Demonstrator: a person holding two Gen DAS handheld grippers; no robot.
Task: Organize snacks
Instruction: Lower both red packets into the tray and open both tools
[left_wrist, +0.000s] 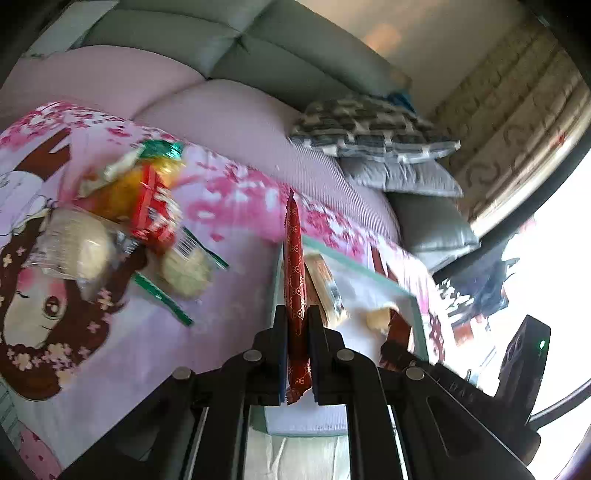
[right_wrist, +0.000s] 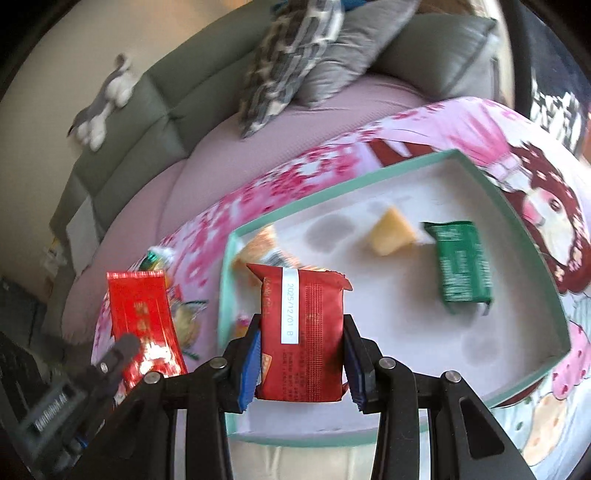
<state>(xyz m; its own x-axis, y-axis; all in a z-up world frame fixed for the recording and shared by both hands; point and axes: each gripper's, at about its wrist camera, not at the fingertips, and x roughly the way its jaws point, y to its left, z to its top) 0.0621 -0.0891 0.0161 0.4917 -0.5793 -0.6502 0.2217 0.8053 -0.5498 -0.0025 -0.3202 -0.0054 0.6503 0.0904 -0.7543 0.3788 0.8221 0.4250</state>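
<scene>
Red packets, two of them: left gripper (left_wrist: 298, 321) pinches a patterned red wrapper (left_wrist: 294, 266), right gripper (right_wrist: 301, 354) clamps one (right_wrist: 304, 332) stamped "2025/12/01 B". One green packet (right_wrist: 461, 266) in the box (right_wrist: 332, 192).

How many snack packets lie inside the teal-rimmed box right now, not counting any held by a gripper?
3 visible: a green packet toward the right, a yellow wedge-shaped packet mid-box, and an orange packet in the near-left corner of the box. The red packet held by the right gripper may hide others.

Grey sofa (right_wrist: 155, 110), 2 stacked cushions (left_wrist: 380, 147), pink cartoon blanket (left_wrist: 221, 192), plush toy (right_wrist: 107, 99) on sofa back.
</scene>
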